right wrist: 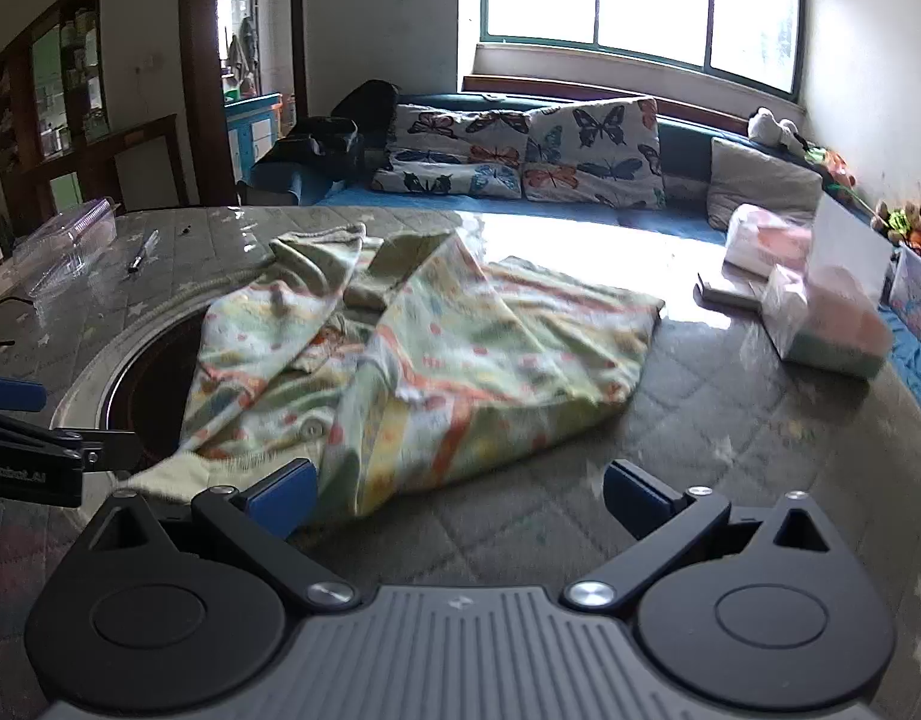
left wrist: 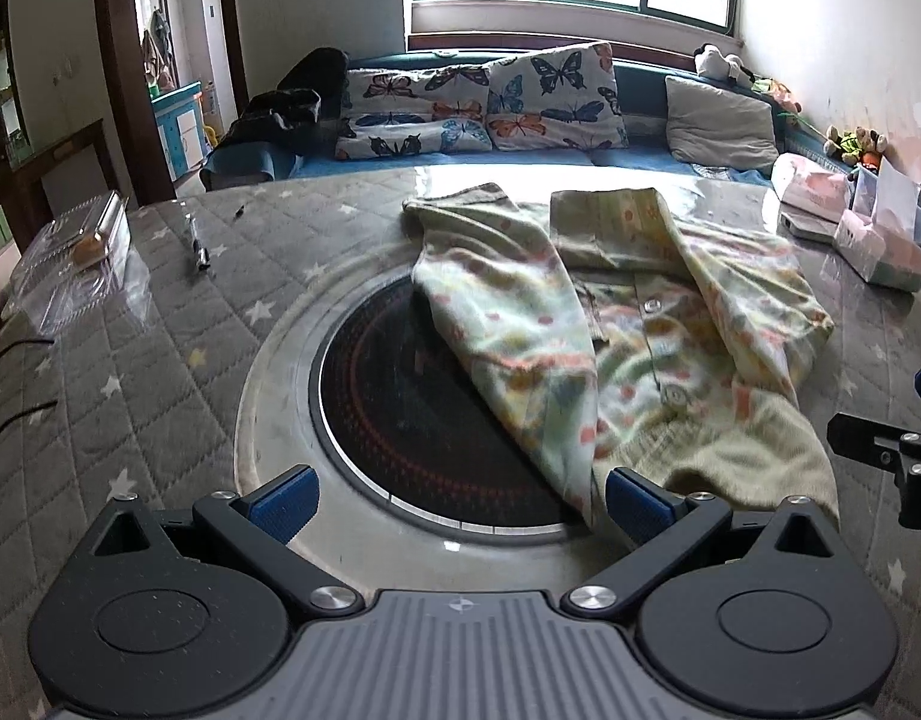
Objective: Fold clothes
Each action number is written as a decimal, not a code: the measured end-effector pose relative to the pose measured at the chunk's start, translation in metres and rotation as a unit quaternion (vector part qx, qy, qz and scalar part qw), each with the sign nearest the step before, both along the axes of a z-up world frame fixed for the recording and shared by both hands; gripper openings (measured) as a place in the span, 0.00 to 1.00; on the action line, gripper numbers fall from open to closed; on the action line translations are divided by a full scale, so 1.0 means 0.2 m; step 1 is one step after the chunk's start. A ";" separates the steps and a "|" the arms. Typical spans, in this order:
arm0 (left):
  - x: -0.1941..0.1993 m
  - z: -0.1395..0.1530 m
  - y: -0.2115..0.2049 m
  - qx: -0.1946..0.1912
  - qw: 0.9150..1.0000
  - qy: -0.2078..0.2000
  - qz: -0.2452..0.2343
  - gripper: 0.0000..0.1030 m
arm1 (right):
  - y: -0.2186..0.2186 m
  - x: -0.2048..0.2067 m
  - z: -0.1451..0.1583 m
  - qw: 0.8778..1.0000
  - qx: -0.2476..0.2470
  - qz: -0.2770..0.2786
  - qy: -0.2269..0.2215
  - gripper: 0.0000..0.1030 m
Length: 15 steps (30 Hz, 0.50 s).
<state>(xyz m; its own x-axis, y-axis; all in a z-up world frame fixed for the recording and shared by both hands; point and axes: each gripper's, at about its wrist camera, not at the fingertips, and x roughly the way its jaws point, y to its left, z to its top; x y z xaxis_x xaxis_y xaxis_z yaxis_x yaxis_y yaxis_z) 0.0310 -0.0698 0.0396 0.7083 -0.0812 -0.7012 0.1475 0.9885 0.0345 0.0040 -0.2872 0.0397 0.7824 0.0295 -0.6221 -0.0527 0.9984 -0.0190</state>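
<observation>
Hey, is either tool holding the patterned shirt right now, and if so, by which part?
Nothing is held. Left tool and right tool are both open, just short of the shirt's near hem.

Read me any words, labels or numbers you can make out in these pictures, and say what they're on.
"...nRobot_AI", cut off at the frame edge: white print on the side of the left gripper, seen in the right wrist view.
Tissue pack and boxes at the table's right: blurred, unreadable.
</observation>
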 end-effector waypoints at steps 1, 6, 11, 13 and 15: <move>0.02 0.01 0.00 0.000 1.000 -0.003 -0.001 1.00 | 0.00 0.02 0.01 1.000 0.000 0.002 -0.002 0.98; 0.10 0.03 -0.06 0.002 0.999 -0.023 -0.027 0.99 | 0.02 0.12 0.06 1.000 0.005 0.019 -0.005 0.90; 0.19 0.00 -0.14 0.007 0.997 -0.027 -0.070 0.76 | 0.05 0.28 0.06 0.999 0.012 0.034 0.007 0.74; 0.23 -0.02 -0.16 0.005 0.996 -0.022 -0.084 0.66 | 0.06 0.33 0.04 0.999 0.018 0.040 0.017 0.67; 0.25 -0.04 -0.19 0.006 0.995 -0.024 -0.100 0.57 | 0.07 0.38 0.02 0.998 0.026 0.046 0.026 0.61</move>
<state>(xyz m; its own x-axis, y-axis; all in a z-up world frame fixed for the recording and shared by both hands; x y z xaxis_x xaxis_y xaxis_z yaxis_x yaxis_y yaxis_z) 0.0813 -0.1075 0.0313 0.7119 -0.2154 -0.6684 0.3387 0.9391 0.0581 0.0800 -0.2726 0.0446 0.7414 0.1335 -0.6576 -0.1438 0.9889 0.0387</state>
